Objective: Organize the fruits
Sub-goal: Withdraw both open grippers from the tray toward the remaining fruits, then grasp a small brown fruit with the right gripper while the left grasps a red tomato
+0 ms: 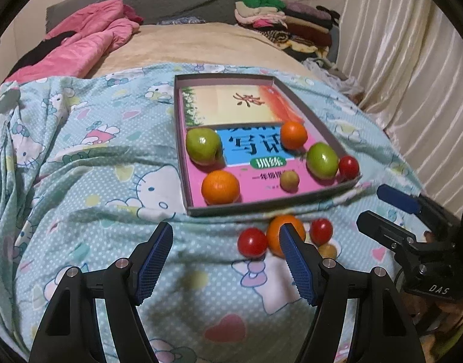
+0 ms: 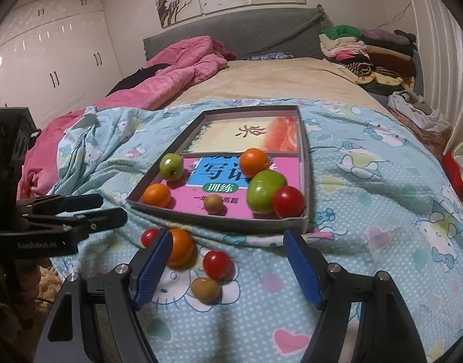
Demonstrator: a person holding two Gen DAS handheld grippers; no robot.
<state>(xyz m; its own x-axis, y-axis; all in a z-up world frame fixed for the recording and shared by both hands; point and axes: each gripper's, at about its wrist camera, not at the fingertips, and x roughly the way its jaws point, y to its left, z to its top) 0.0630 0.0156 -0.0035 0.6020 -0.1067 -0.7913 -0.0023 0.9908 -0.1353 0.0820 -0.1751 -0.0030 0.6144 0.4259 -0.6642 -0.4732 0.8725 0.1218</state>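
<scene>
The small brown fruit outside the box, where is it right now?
In the right wrist view the small brown fruit lies on the blanket before the box, just below a red tomato, right of the orange.

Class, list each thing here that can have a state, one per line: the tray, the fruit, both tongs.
tray: open-topped, six fruits inside
loose orange: on the sheet, outside the tray
two loose tomatoes: on the sheet, outside the tray
loose brown fruit: on the sheet, outside the tray
left tongs: open, empty
right tongs: open, empty
</scene>
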